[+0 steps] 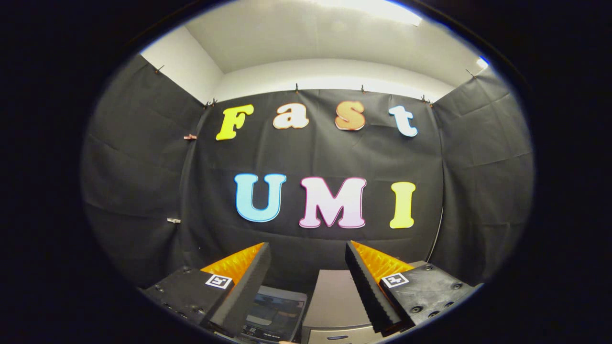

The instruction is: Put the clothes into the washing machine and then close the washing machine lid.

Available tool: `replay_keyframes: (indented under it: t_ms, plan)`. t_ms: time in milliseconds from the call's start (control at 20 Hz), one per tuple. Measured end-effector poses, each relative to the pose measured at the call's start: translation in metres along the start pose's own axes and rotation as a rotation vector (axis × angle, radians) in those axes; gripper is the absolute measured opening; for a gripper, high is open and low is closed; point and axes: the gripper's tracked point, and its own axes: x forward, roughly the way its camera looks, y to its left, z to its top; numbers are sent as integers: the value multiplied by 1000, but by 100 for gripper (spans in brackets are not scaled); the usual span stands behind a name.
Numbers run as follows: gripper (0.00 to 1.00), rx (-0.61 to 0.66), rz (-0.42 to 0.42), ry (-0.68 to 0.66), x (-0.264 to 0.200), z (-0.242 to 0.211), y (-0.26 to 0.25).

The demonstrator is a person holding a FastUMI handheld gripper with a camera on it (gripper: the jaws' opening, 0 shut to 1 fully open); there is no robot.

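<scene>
Item: I hold the gripper [306,286] raised, fingers wide apart and gripping nothing, the washing machine [334,306] low between and beyond them, its lid apparently down, so clothes may be inside already or waiting elsewhere; I cannot tell.

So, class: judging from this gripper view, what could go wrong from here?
1. The gripper is open and aimed at the booth's wall, with the washing machine low between its fingers, so a descent may be misjudged.
2. A finger could hit the dark panel beside the grey top.
</scene>
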Motion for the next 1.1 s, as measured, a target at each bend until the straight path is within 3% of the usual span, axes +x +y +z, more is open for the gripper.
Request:
replay_keyframes:
  t_ms: [500,1100]
  plan:
    - [97,-24,-46,-85,-57,25,-51]
    - [97,-36,-69,-74,-65,21,-69]
